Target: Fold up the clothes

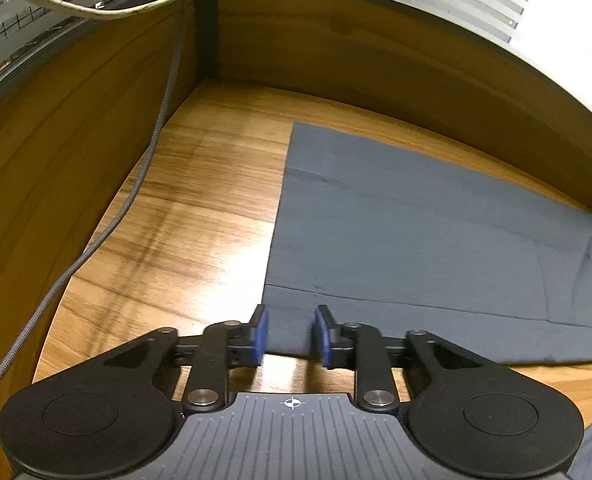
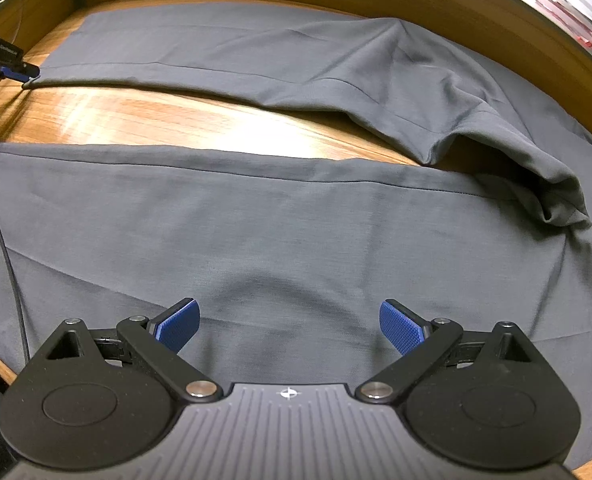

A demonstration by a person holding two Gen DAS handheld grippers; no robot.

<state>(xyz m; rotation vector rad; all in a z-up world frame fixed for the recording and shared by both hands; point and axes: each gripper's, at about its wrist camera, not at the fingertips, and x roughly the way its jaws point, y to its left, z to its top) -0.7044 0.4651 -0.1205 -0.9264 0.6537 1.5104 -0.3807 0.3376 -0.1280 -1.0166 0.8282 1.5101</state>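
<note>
Grey trousers (image 2: 279,224) lie spread on a wooden table (image 2: 183,120), both legs running left, joined at the right with a raised fold (image 2: 552,196). My left gripper (image 1: 291,334) sits at the near corner of the far leg's hem (image 1: 396,232), its blue pads a narrow gap apart with the cloth edge between them. In the right wrist view it (image 2: 19,74) appears at the far left by that hem. My right gripper (image 2: 289,326) is wide open and empty, hovering over the near leg.
Wooden walls (image 1: 336,52) enclose the table at the back and left. A braided cable (image 1: 135,184) runs down the left wall. A thin black cable (image 2: 11,276) crosses the near leg's left end. Bare wood (image 1: 183,232) lies left of the hem.
</note>
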